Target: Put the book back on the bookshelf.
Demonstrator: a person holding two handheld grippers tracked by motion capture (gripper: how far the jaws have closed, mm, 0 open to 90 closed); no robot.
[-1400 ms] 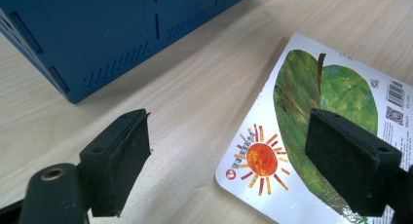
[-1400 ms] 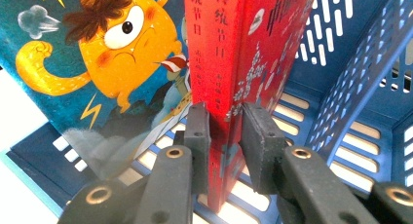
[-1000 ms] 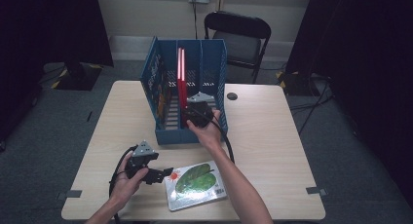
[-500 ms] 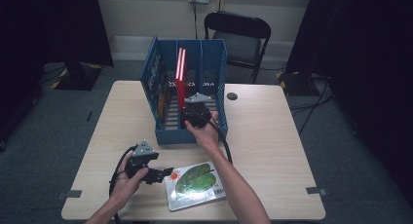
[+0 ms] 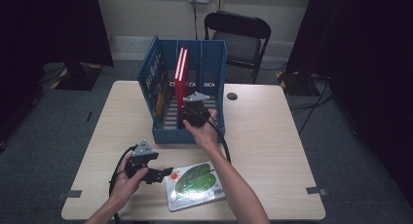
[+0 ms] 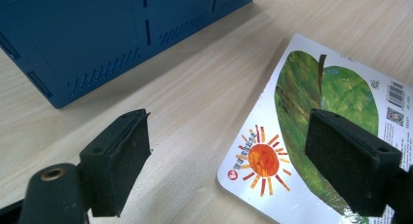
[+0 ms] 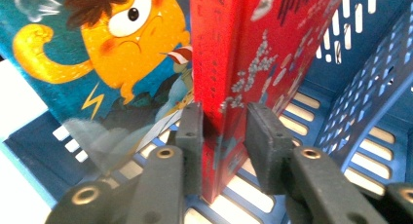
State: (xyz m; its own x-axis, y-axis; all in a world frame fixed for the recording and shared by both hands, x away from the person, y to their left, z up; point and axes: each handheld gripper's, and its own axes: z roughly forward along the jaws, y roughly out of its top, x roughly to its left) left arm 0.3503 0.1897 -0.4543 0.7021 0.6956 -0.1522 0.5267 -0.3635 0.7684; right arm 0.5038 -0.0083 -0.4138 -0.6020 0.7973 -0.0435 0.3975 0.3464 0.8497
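The right gripper (image 7: 221, 136) clamps the red book (image 7: 234, 63), which stands upright inside the blue rack (image 5: 160, 131). In front of the rack, the left gripper (image 6: 229, 160) hovers open beside the leaf book (image 5: 197, 182).

A pale wooden worktop (image 5: 272, 136) carries a blue file rack (image 5: 195, 134), which stands toward its far middle. Nearer than the rack, by the near edge, a picture book with a green leaf cover (image 5: 195, 185) lies flat. Just right of the rack's far corner sits a small dark round disc (image 5: 232, 96).
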